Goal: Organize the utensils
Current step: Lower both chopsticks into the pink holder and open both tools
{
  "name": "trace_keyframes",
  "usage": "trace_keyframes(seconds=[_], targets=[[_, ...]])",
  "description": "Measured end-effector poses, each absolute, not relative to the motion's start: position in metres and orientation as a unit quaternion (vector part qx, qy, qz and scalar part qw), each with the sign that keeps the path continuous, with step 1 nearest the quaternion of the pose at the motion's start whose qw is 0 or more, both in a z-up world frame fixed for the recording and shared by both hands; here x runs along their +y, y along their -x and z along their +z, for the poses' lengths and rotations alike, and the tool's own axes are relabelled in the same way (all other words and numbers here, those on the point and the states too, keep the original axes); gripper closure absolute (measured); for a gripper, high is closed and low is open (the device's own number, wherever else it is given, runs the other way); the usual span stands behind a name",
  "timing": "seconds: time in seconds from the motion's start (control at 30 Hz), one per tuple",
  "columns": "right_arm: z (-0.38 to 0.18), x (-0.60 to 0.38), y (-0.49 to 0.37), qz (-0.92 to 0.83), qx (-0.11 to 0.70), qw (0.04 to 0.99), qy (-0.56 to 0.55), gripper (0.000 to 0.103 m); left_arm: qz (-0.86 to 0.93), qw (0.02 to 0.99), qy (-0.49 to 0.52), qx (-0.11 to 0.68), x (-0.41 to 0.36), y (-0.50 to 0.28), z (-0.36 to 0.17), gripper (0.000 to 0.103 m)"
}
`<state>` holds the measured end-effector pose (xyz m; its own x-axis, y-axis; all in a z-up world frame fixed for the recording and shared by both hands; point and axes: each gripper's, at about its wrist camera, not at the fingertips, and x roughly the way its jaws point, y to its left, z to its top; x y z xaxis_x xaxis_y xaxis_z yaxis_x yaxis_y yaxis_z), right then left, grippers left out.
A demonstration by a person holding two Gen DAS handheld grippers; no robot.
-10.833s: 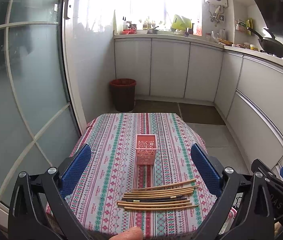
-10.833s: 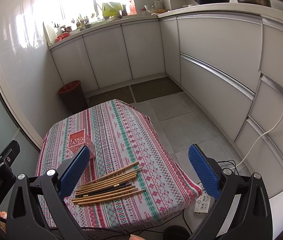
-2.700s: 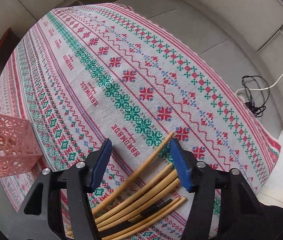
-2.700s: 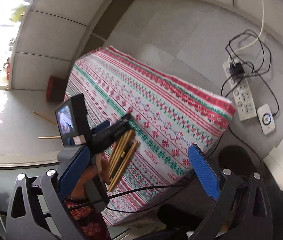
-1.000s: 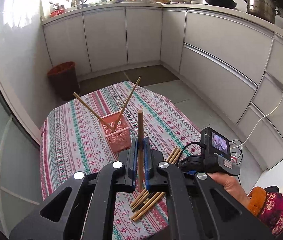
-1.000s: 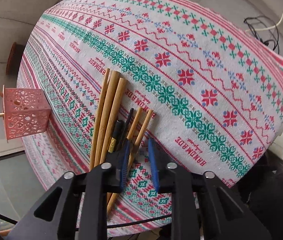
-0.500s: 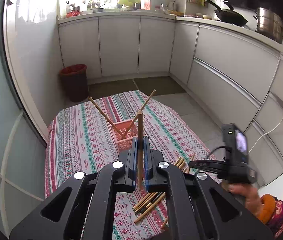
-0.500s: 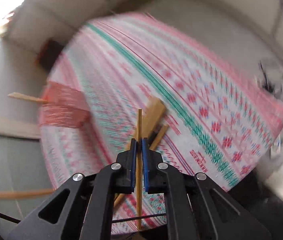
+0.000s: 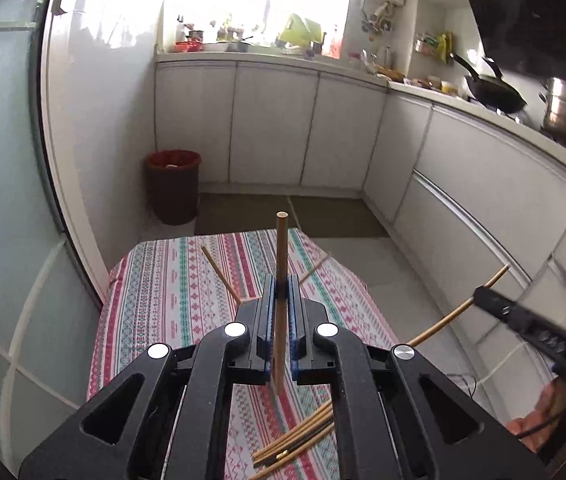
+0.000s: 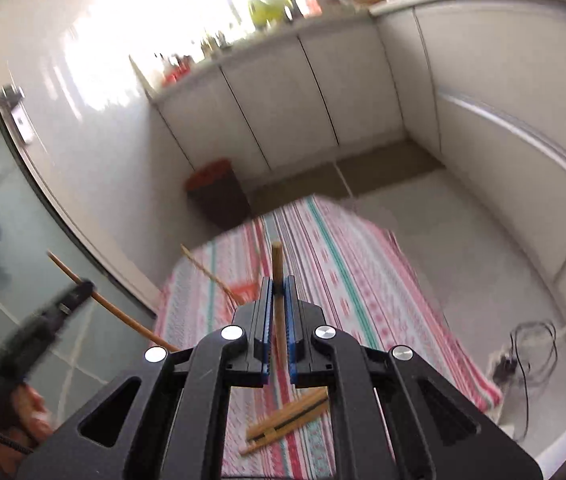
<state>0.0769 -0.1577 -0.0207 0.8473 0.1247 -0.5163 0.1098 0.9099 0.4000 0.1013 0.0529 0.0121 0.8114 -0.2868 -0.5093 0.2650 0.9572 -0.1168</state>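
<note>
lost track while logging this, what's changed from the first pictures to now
Both were open over the full pile. Now the left hand-held gripper is shut on a chopstick, the right hand-held gripper on another. Two stand in the pink holder. The pile is smaller; tablecloth unchanged.

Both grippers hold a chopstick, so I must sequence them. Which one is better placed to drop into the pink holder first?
Probably left: the left gripper has its chopstick upright, lined up with the holder. The right gripper views it off-centre.

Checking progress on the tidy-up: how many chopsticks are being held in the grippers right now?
2. One stands upright in the left gripper, chopstick. The other is clamped in the right gripper, chopstick. More lie loose on the table.
</note>
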Motion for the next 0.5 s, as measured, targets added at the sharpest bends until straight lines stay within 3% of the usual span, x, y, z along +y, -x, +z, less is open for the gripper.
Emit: trace_keyframes(seconds=[0.23,0.5], targets=[[0.01,-0.168,-0.109,0.024,0.23,0.945,-0.23,0.097,-0.103,0.962,0.068,0.243,0.057,-0.142,0.018,0.098],[-0.004,-0.162,-0.155,0.037,0.244,0.941,-0.232,0.097,-0.081,0.967,0.071,0.23,0.045,-0.182,-0.011,0.097]])
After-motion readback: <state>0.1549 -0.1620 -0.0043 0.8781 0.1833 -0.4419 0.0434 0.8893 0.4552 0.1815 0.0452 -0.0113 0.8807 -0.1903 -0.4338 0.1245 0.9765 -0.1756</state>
